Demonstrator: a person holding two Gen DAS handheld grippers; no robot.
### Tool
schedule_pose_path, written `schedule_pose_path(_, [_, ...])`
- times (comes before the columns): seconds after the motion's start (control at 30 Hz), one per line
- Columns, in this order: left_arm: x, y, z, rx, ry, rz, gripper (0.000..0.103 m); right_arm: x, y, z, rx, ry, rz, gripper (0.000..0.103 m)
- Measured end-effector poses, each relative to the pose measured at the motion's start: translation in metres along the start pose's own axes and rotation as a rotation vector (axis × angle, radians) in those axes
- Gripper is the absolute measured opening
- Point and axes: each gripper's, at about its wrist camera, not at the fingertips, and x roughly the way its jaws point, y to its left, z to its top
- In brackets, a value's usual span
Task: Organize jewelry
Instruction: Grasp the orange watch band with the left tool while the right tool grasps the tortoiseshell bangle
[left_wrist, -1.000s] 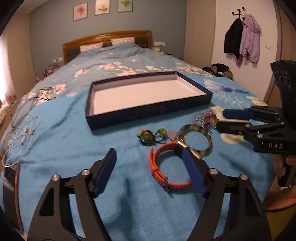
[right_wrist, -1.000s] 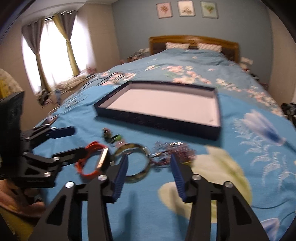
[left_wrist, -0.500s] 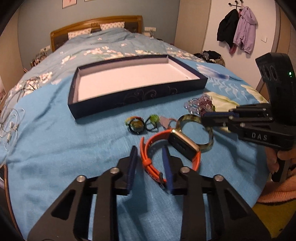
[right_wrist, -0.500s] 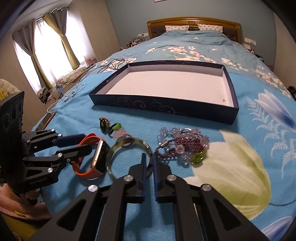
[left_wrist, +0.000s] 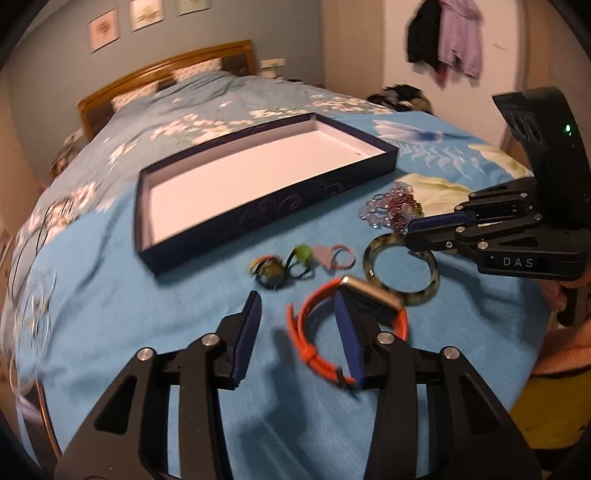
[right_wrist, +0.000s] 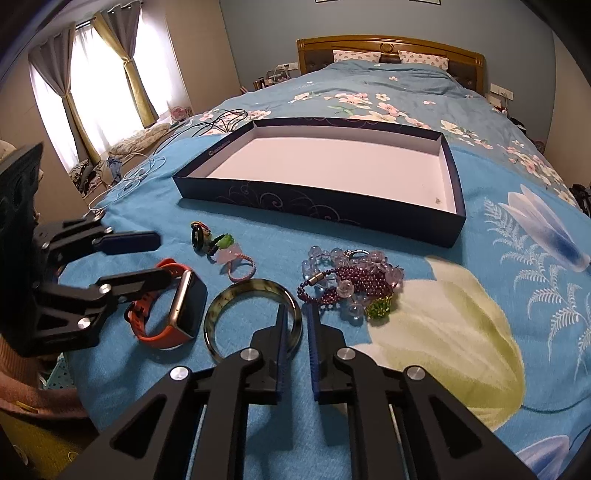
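Note:
An empty dark blue tray (left_wrist: 258, 218) (right_wrist: 314, 210) lies on the blue bedspread. In front of it are an orange-strapped watch (left_wrist: 369, 299) (right_wrist: 184, 306), a mottled green bangle (left_wrist: 424, 291) (right_wrist: 221, 306), a heap of purple and clear beads (left_wrist: 391, 210) (right_wrist: 347, 284) and small rings (left_wrist: 273, 273) (right_wrist: 201, 236). My left gripper (left_wrist: 297, 332) (right_wrist: 166, 256) is opening; the watch's strap lies between its pads, untouched. My right gripper (right_wrist: 297, 314) (left_wrist: 408, 234) is opening by a narrow gap over the bangle's right rim, which lies flat on the bed.
White and black cables (right_wrist: 129, 177) trail over the bed's left side. The wooden headboard (right_wrist: 388, 48) is at the far end. Coats (left_wrist: 443, 40) hang on the wall to the right. A person's sleeve (right_wrist: 22, 387) shows behind the left gripper.
Both grippers closed from wide apart. The left one has since spread again and rolled, its right finger now inside the watch loop. The right one stays nearly closed over the bangle.

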Motion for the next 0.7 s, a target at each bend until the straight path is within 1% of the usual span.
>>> schedule_pose_path(0.03, [0.002,0.000,0.003,0.014,0.002,-0.005,0.037,0.000,0.000,-0.001,0.000,0.000,0.000,0.008])
schedule_pose_path(0.1, [0.005,-0.004,0.006,0.063,-0.002,-0.029,0.028,0.000,0.001,-0.001,0.000,0.001,0.002,0.008])
schedule_pose_path(0.17, [0.007,-0.008,0.006,0.094,0.009,-0.038,0.022,0.000,0.001,-0.002,-0.003,0.002,0.002,0.008])
schedule_pose_path(0.23, [0.008,-0.010,0.005,0.104,0.018,-0.038,0.017,0.000,0.001,-0.003,-0.003,0.003,0.006,0.008])
schedule_pose_path(0.27, [0.008,-0.009,0.004,0.097,0.022,-0.030,0.014,0.000,0.001,-0.004,-0.001,0.003,0.007,0.009])
schedule_pose_path(0.3, [0.008,-0.007,0.003,0.077,0.026,-0.018,0.012,0.001,0.001,-0.004,0.001,0.004,0.008,0.010])
schedule_pose_path(0.33, [0.007,-0.004,0.002,0.055,0.027,-0.013,0.012,0.000,0.001,-0.004,0.002,0.004,0.009,0.013])
schedule_pose_path(0.4, [0.004,0.006,0.001,-0.045,0.043,-0.019,0.012,0.000,0.000,-0.005,0.005,0.005,0.012,0.015])
schedule_pose_path(0.5, [0.000,0.014,-0.006,-0.147,0.058,0.008,0.012,-0.001,0.000,-0.005,0.004,0.005,0.008,0.015])
schedule_pose_path(0.53, [-0.001,0.015,-0.008,-0.164,0.064,-0.008,0.012,-0.001,0.001,-0.005,0.000,0.006,0.006,0.016])
schedule_pose_path(0.57, [-0.001,0.016,-0.011,-0.181,0.070,-0.029,0.017,-0.001,0.002,-0.005,-0.004,0.009,0.004,0.016])
schedule_pose_path(0.63, [-0.003,0.015,-0.013,-0.175,0.067,-0.030,0.018,0.000,0.003,-0.005,-0.011,0.013,-0.001,0.016])
schedule_pose_path(0.7, [-0.004,0.014,-0.013,-0.161,0.062,-0.023,0.026,0.001,0.004,-0.005,-0.017,0.016,-0.003,0.016])
